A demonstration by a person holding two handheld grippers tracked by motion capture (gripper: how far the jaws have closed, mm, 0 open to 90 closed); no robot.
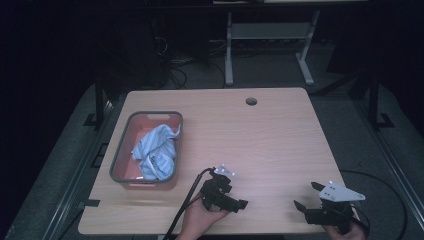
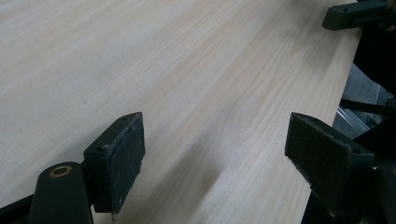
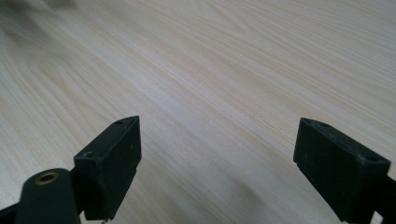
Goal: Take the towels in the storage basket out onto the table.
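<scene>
A grey basket [image 1: 119, 150] stands on the left half of the light wooden table [image 1: 260, 135], and a crumpled light blue striped cloth [image 1: 156, 150] lies inside it. Near the table's front edge, just right of the basket, a hand holds my left gripper [image 1: 236, 194]. Its jaws are open with nothing between them above bare wood [image 2: 215, 135]. My right gripper [image 1: 306, 196] sits at the front right, also held by a hand. It is open and empty over the tabletop [image 3: 217, 140]. One jaw of the right gripper [image 2: 355, 14] appears far off in the left gripper view.
A round cable hole [image 1: 251, 101] pierces the table near its far edge. Black cables trail from both grippers off the front edge. Beyond the table stands the grey frame of a desk [image 1: 270, 45] on a dark floor.
</scene>
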